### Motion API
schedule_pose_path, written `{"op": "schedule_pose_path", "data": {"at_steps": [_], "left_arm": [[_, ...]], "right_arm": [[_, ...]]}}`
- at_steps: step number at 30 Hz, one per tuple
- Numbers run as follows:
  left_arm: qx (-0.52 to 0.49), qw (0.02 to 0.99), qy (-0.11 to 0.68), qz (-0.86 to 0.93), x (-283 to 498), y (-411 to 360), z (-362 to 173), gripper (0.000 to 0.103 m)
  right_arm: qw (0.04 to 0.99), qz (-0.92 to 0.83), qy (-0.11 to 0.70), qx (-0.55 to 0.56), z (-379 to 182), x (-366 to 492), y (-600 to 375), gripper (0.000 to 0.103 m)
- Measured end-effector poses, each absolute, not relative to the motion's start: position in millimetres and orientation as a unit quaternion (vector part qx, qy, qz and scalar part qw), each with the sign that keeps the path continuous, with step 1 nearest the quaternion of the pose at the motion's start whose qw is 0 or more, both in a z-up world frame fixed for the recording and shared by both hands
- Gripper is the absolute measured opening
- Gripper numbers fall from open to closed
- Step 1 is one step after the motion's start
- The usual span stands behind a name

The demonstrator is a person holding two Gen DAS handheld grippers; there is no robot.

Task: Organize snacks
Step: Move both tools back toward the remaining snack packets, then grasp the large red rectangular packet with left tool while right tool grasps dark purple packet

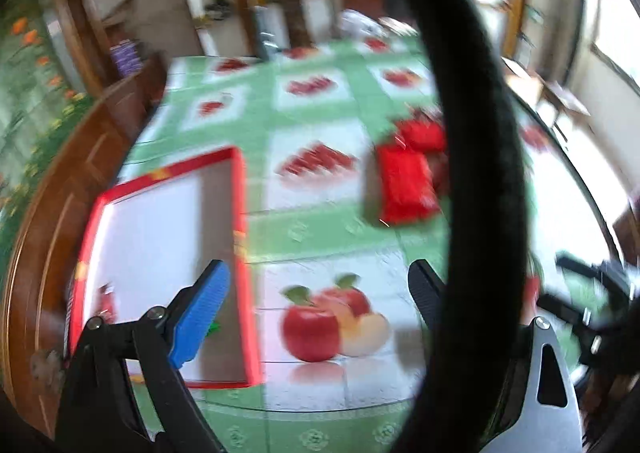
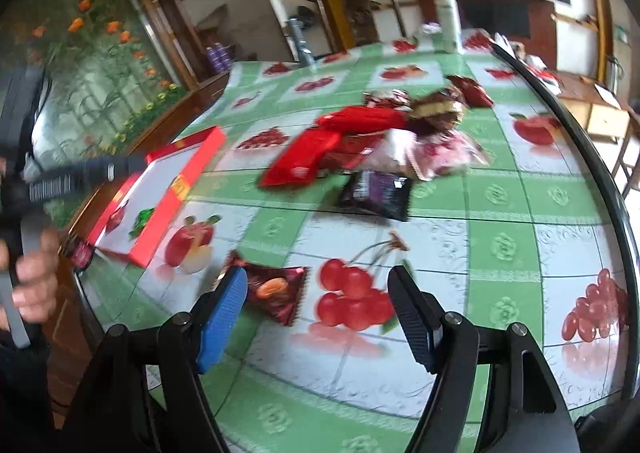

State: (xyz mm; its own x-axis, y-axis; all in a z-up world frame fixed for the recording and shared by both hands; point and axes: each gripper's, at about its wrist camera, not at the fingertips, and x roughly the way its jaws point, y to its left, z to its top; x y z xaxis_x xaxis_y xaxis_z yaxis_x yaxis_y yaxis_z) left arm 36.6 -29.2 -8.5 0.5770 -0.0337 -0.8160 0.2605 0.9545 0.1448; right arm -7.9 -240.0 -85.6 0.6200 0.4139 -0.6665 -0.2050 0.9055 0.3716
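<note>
- Tablecloth [image 2: 500,249]: I see green and white checks, printed with red apples and cherries.
- Box [image 2: 188,173]: red rim, yellow mark, white inside.
- Long packets [image 2: 304,159]: red.
- Flat packet [image 2: 378,193]: black and purple.
- Small wrapper [image 2: 276,291]: dark red, orange picture.
- My finger pads [image 2: 224,317]: blue.

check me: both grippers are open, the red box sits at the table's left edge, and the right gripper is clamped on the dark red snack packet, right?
Not clamped. In the right wrist view the right gripper is open, and the packet lies flat on the table. The rest holds.
</note>
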Motion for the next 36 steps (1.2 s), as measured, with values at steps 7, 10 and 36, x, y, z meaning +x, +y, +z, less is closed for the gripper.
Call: {"op": "schedule_pose_path", "data": {"at_steps": [7, 10, 36], "left_arm": [[0.121, 0.867, 0.474, -0.096, 77.4, -56.4, -33.6, 0.091], [0.118, 0.860, 0.487, -0.098, 102.8, -72.1, -46.6, 0.091], [0.115, 0.844, 0.504, -0.143, 154.5, -100.8, -89.2, 0.051]], "right_arm": [[0.897, 0.143, 0.393, 0.141, -82.9, 14.2, -253.2, 0.073], [0.898, 0.131, 0.395, 0.143, -82.7, 29.9, -254.7, 0.073], [0.897, 0.105, 0.422, 0.081, -104.2, 72.9, -234.0, 0.033]]}}
